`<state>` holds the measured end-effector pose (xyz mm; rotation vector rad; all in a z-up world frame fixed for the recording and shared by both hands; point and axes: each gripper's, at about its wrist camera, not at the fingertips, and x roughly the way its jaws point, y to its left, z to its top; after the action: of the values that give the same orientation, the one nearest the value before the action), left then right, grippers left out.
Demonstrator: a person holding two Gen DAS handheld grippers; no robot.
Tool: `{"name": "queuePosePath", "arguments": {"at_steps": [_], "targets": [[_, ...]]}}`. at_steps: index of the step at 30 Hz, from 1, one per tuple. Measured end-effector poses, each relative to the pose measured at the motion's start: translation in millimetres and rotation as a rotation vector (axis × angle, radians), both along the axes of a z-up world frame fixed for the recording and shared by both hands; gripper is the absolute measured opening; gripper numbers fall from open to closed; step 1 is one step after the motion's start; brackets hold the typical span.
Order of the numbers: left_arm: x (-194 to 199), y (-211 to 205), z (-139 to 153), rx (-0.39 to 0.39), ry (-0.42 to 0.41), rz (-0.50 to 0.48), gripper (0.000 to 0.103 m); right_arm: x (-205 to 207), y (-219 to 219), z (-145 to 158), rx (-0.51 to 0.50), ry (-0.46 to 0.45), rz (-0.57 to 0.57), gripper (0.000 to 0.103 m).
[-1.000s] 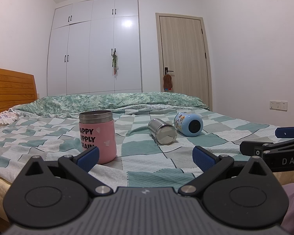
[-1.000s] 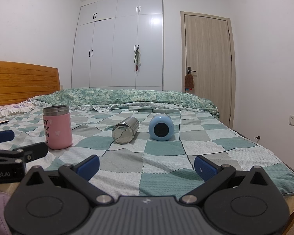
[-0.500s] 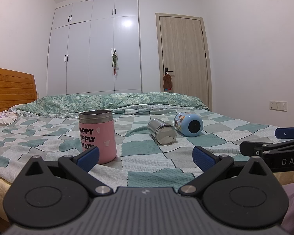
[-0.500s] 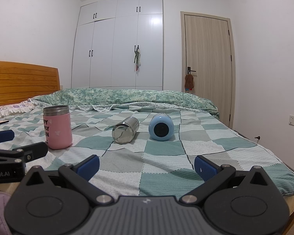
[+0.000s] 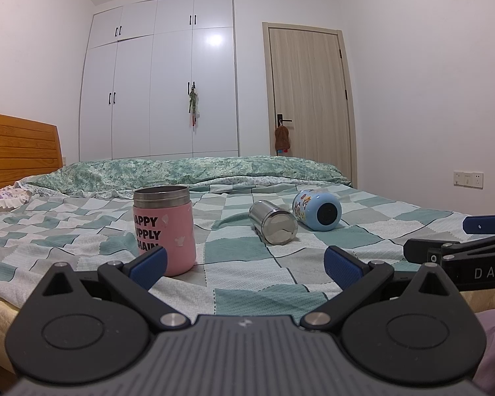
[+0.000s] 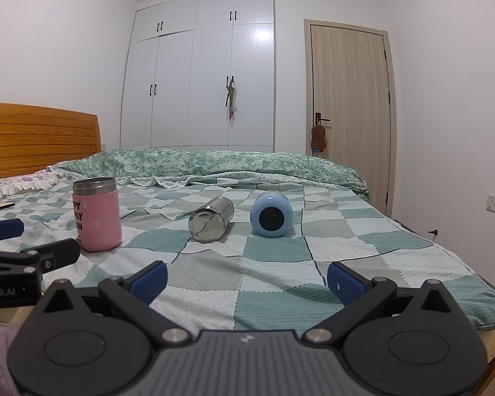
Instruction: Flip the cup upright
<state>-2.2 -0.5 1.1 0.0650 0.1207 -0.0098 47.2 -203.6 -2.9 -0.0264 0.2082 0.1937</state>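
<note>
your left gripper [image 5: 246, 262] hangs low over the near edge of the bed with its blue-padded fingers spread wide apart and nothing between them. your right gripper [image 6: 247, 275] sits the same way, fingers spread wide and empty, just beside the left one; each shows at the edge of the other's view, the right gripper's fingers at the right edge of the left wrist view and the left gripper's at the left edge of the right wrist view.

ahead of you, on the green and white checked bedspread [image 6: 274, 247], three cups lie in a loose row. the pink cup [image 5: 164, 229] stands upright with its steel rim on top and black lettering on its side; it is the nearest one to your left gripper, just beyond its left finger. the steel cup [image 6: 211, 219] lies on its side near the middle of the bed, its round end facing you. the light blue cup [image 6: 271, 214] lies on its side just right of the steel one, close to it, its dark circular end toward you and cartoon prints on its body. both toppled cups are well apart from either gripper.

behind the bed stand a white wardrobe [image 5: 168, 79], a wooden door [image 6: 349, 105] and a wooden headboard [image 6: 39, 138] at the left.
</note>
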Motion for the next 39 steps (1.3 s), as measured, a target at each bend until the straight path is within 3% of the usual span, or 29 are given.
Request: {"name": "queuePosePath", "arguments": {"at_steps": [6,13,19,30,39], "targets": [[0,0,0,0.0,0.002,0.001,0.103,1,1,-1,-0.001,0.001,0.0,0.103],[16,-13,4,-0.01,0.062,-0.024,0.103,8,4,5,-0.004,0.044,0.021,0.103],[38,-15,26,0.002,0.071,-0.041,0.103,33,0,18,-0.01,0.051,0.023,0.103],[122,-32,59,0.032,0.142,-0.056,0.103,117,-23,54,-0.015,0.075,0.029,0.103],[208,-43,75,0.037,0.293,-0.044,0.103,206,-34,65,-0.076,0.148,0.082,0.103]]}}
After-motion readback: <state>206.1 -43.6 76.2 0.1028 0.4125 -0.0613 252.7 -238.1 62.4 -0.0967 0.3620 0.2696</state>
